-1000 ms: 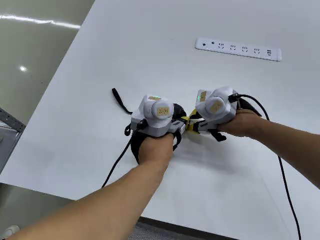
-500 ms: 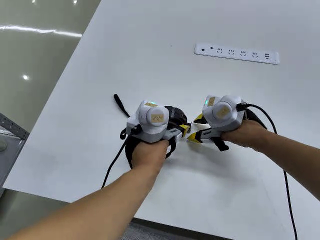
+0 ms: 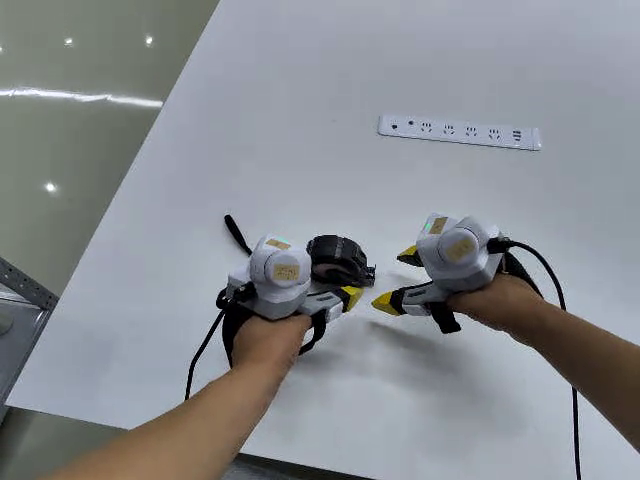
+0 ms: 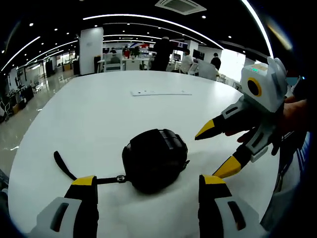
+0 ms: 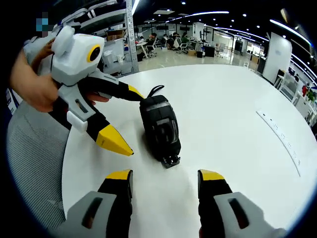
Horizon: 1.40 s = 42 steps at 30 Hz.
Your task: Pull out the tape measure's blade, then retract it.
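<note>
left tool [image 4: 148,179] wide open, empty | right tool [image 5: 166,174] wide open, empty | tape measure [image 3: 340,260] between them (table [image 3: 300,120] edge nearby leftward)

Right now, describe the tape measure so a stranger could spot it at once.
On the big white table, look near the front edge, well short of the white power strip. Just ahead of the open left tool lies the tape measure: the one black, rounded case, trailing a black wrist strap.
</note>
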Available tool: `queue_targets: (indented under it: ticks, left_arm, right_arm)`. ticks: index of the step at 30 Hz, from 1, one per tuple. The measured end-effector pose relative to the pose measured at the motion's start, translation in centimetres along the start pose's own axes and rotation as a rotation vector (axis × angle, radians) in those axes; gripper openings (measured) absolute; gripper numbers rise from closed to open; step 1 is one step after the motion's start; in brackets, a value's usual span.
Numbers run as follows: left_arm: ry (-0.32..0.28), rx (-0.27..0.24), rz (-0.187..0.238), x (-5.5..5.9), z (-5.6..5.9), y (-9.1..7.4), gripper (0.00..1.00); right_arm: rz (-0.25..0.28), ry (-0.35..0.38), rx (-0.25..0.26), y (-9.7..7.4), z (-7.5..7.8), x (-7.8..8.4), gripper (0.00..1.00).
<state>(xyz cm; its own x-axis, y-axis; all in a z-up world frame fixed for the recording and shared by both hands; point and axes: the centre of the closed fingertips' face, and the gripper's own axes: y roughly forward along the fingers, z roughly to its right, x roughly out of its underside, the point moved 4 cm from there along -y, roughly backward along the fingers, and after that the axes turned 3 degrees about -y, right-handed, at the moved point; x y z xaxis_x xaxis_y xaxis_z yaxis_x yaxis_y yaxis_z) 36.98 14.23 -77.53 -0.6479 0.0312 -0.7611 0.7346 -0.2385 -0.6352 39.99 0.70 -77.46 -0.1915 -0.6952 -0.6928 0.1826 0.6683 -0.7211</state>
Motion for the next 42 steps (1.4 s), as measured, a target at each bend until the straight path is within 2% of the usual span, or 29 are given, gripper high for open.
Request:
queue_targets:
  ticks: [4, 10, 16, 33, 39, 42]
  left_arm:
    - [0.007, 0.012, -0.014, 0.4, -0.2, -0.7, 0.85]
    - [0.028, 0.027, -0.014, 0.5, -0.2, -2.1, 0.87]
    - [0.053, 0.048, -0.013, 0.7, -0.3, -3.5, 0.91]
    - [0.112, 0.084, 0.011, 0.9, 0.2, -7.5, 0.99]
    - [0.12, 0.088, 0.021, 0.8, 0.4, -8.9, 1.0]
    - [0.127, 0.096, -0.001, 1.2, 0.6, -9.5, 1.0]
  right_arm:
    - [0.026, 0.05, 0.024, -1.2, -0.4, 0.0, 0.54]
    - [0.078, 0.148, 0.076, -3.2, -0.9, 0.3, 0.6]
    - [0.121, 0.208, 0.118, -5.4, -1.9, 0.5, 0.65]
    - [0.196, 0.267, 0.205, -10.2, -4.8, -0.1, 0.79]
    - [0.202, 0.284, 0.224, -11.9, -5.6, 0.1, 0.85]
    - [0.214, 0.305, 0.253, -13.1, -5.7, 0.5, 0.88]
